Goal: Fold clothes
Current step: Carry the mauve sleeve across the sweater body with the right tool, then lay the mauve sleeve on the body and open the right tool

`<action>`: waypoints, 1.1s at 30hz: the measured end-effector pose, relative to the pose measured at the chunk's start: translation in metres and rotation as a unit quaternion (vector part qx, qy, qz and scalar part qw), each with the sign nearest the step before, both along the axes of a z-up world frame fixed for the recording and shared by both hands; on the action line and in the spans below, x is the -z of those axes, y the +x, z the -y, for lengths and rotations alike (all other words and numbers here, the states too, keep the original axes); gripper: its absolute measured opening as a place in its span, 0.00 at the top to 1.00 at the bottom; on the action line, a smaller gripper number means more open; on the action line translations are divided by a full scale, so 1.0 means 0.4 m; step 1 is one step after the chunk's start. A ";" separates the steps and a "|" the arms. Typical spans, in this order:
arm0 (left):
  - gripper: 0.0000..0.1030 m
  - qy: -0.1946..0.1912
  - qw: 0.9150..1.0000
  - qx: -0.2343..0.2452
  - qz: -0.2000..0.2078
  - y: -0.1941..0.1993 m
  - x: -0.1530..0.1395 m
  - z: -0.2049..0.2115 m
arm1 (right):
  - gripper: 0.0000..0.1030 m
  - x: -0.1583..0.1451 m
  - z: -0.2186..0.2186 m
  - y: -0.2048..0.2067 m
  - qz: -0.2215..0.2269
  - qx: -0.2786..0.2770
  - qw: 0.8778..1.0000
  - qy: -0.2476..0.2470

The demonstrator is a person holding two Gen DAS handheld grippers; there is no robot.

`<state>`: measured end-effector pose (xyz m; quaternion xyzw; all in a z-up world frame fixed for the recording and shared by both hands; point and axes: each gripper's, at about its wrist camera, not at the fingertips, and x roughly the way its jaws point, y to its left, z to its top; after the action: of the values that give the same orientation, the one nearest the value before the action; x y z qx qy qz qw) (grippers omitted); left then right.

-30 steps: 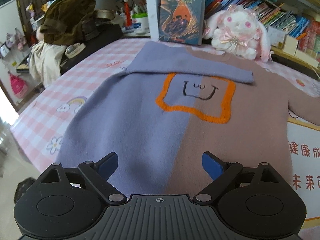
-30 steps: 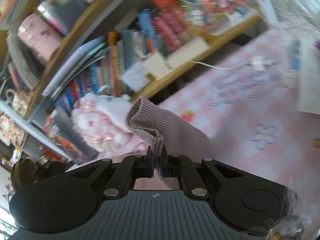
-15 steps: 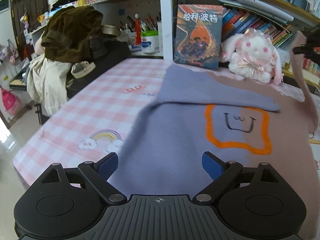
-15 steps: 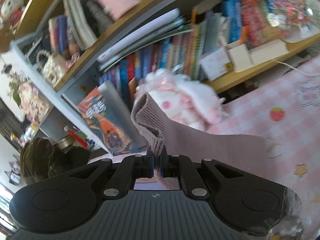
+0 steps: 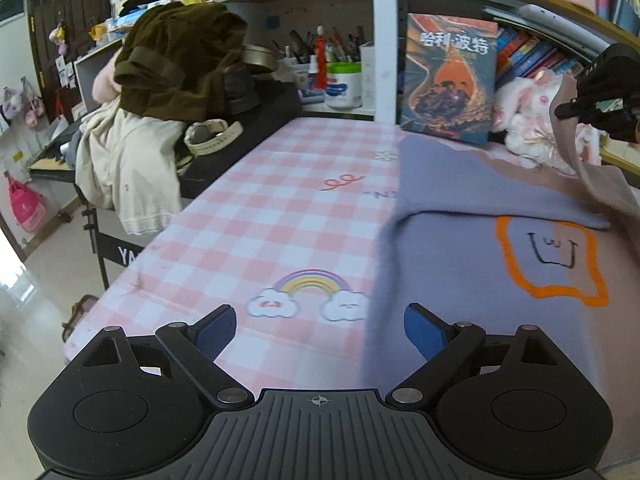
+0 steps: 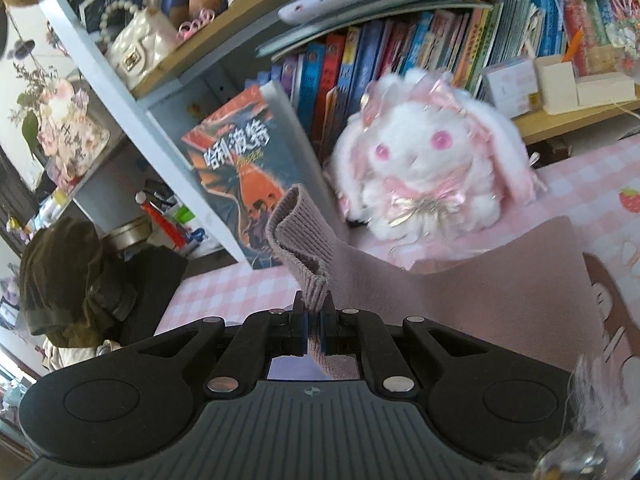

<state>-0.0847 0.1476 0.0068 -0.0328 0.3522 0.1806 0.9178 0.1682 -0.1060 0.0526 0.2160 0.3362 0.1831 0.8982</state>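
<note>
A sweater (image 5: 472, 264), lavender on one half and mauve on the other, with an orange square and a face, lies flat on the pink checked tablecloth (image 5: 280, 216). Its lavender sleeve (image 5: 480, 184) is folded across the chest. My left gripper (image 5: 320, 330) is open and empty, low over the cloth at the sweater's lavender side edge. My right gripper (image 6: 315, 320) is shut on the ribbed cuff (image 6: 298, 236) of the mauve sleeve and holds it lifted above the sweater; it also shows at the right edge of the left wrist view (image 5: 600, 92).
A book (image 5: 448, 80) and a pink plush rabbit (image 6: 428, 168) stand at the back against the bookshelves (image 6: 400, 52). A pile of brown and cream clothes (image 5: 160, 80) sits on a black stand to the left. The table's left edge (image 5: 132, 268) drops to the floor.
My right gripper has carried the mauve sleeve up and to the left, over the sweater. My left gripper has shifted left, off the sweater's body to its lavender edge.
</note>
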 end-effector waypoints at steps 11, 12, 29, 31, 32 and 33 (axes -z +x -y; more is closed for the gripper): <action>0.10 -0.005 1.000 -0.021 0.000 -0.016 0.002 -0.094 | 0.95 0.033 -0.116 0.005 -0.011 -0.010 1.000 -0.018; 0.10 -0.005 1.000 -0.022 0.000 -0.016 0.002 -0.100 | 0.95 0.039 -0.127 0.006 -0.013 -0.012 1.000 -0.022; 0.10 -0.018 0.998 0.062 0.027 0.073 -0.008 -0.053 | 0.46 0.039 -0.099 -0.087 -0.032 -0.040 0.998 -0.042; 0.10 -0.021 0.996 0.081 0.028 0.089 -0.007 -0.034 | 0.46 0.047 -0.065 -0.117 -0.038 -0.029 0.997 -0.052; 0.10 -0.022 0.995 0.088 0.027 0.096 -0.006 -0.025 | 0.45 0.056 -0.045 -0.135 -0.042 -0.023 0.997 -0.060; 0.10 -0.024 0.995 0.094 0.026 0.102 -0.005 -0.018 | 0.45 0.064 -0.025 -0.154 -0.047 -0.017 0.997 -0.067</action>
<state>-0.0438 0.1548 0.0086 -0.0261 0.3343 0.0839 0.9384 0.1067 -0.0959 0.0270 0.1580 0.3931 0.1647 0.8907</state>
